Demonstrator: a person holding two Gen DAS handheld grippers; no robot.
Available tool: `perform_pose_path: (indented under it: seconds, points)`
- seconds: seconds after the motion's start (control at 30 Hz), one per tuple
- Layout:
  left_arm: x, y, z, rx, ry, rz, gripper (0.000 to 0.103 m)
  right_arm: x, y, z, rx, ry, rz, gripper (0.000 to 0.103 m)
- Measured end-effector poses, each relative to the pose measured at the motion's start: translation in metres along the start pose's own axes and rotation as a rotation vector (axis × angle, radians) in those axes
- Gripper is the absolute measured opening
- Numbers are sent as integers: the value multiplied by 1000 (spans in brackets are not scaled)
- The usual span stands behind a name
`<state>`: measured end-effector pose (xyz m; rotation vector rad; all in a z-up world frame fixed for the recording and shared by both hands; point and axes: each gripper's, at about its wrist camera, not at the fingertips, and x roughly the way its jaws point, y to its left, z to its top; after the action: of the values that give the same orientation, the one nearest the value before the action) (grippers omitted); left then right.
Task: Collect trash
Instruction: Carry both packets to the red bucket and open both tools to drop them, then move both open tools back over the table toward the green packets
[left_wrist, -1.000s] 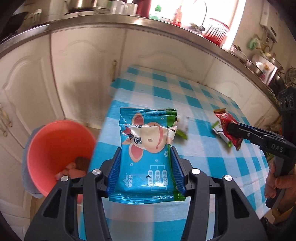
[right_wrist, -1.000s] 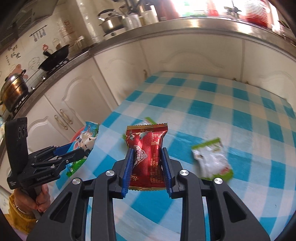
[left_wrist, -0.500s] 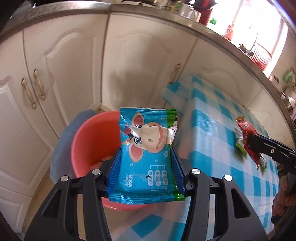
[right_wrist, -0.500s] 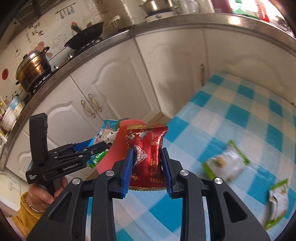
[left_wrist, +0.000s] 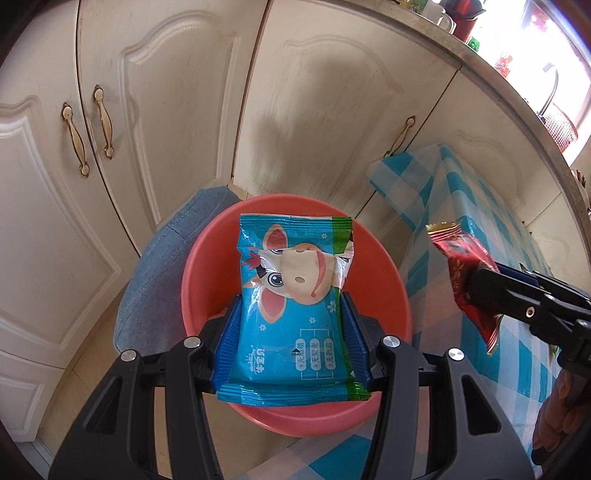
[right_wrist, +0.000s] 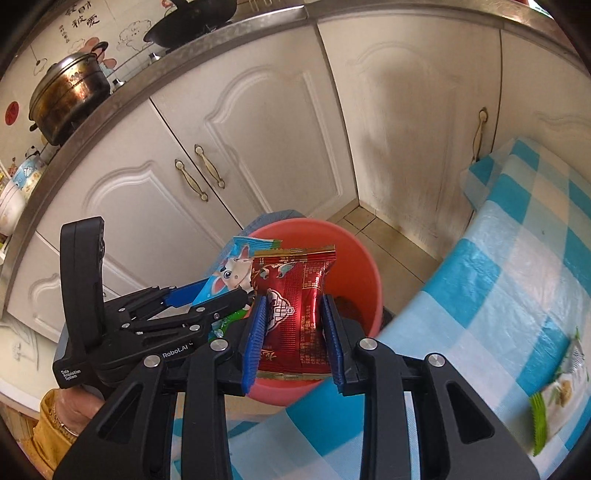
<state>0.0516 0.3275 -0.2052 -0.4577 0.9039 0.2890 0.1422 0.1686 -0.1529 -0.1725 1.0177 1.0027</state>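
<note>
1. My left gripper (left_wrist: 291, 343) is clamped on a blue wrapper (left_wrist: 293, 310) printed with a cartoon cow; both blue pads press its long edges, and it stands up between them.
2. Through the left wrist camera I see that blue wrapper hanging directly above the pink basin (left_wrist: 207, 280), which sits on the floor in front of the white cabinet doors (left_wrist: 155, 122).
3. A folded blue cloth (left_wrist: 155, 280) lies under and behind the basin on its left side.
4. My right gripper (right_wrist: 293, 339) is clamped on a red wrapper (right_wrist: 293, 302) with gold trim at its ends; the pads pinch its middle.
5. In the right wrist view the red wrapper sits over the near rim of the basin (right_wrist: 354, 266), and the left gripper (right_wrist: 221, 299) with its blue wrapper (right_wrist: 232, 273) is just beside it on the left, also over the basin.
6. From the left view the right gripper (left_wrist: 480, 291) comes in from the right, and its red wrapper (left_wrist: 461, 273) hangs near the basin's right edge, beside the table.
7. The table with the blue-and-white check cloth (right_wrist: 517, 266) stands just right of the basin.
8. 1 more wrapper, green-edged and white (right_wrist: 557, 398), lies on the check cloth at the right, well apart from both grippers.
9. A hand in a yellow sleeve (right_wrist: 74, 402) grips the left tool's handle at lower left.
</note>
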Motion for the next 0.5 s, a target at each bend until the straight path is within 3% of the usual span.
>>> perform_pose_path:
  seconds: [0.27,0.3,0.37,0.5]
  points:
    - [21,0,-1,3,42,5,55,23,2,2,-17,30,-38,37]
    - [26,0,-1,3,49,17,61,25,1,2,-12,31,-49,49]
    - [32,0,-2,3,50,48,72,22,-3,1,13,14,-45,63]
    - [31,1,-1,-9,41,44,83,7,-10,-1,39,-30,-45,71]
